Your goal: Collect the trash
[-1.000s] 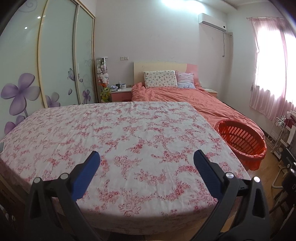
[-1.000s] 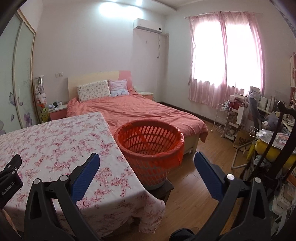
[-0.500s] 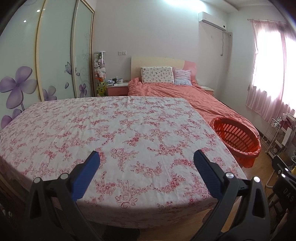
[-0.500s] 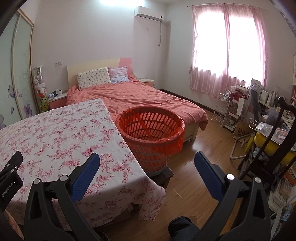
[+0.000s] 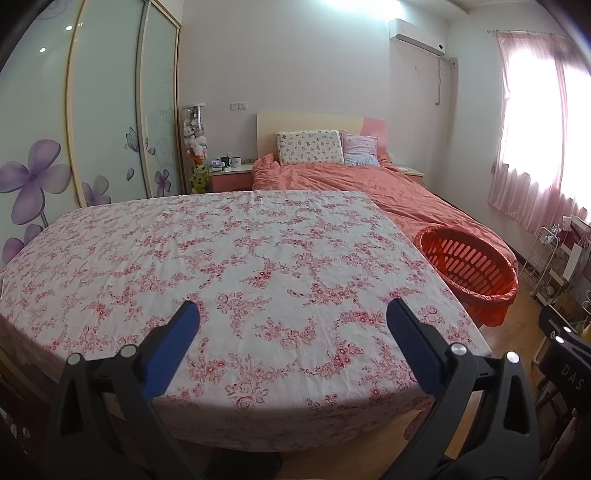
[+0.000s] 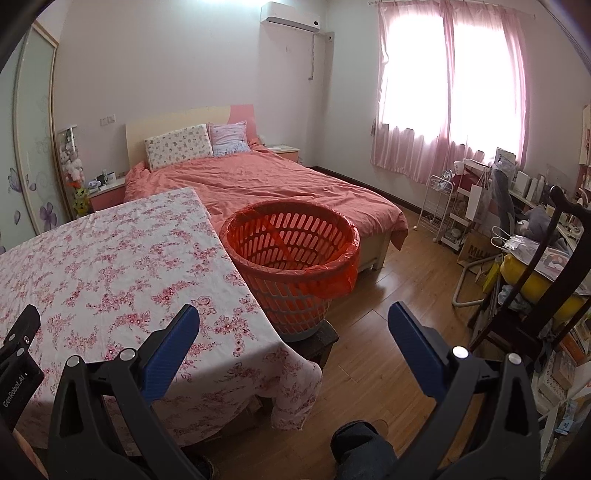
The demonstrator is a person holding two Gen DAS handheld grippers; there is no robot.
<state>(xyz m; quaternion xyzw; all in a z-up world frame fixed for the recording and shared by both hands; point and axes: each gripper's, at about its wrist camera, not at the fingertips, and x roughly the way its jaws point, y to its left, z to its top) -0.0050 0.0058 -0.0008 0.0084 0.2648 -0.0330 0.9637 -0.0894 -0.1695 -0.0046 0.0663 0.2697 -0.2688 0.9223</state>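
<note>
Hovering over the table (image 5: 258, 258), the left gripper (image 5: 291, 314) and right gripper (image 6: 293, 314) both stand spread and hold nothing. No trash shows on the floral cloth; the red-lined basket (image 6: 291, 258) waits by the table's right edge, seemingly empty. Behind lies a pink bed (image 6: 277, 181).

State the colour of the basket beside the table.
Orange-red basket, lined with a matching bag; clearest in the right wrist view.

bench under pink floral cloth (image 5: 258, 258) | bed with coral-pink duvet (image 6: 258, 177) | white wall air conditioner (image 6: 290, 14) | pink sheer curtains (image 6: 450, 92) | wooden plank floor (image 6: 388, 332)
</note>
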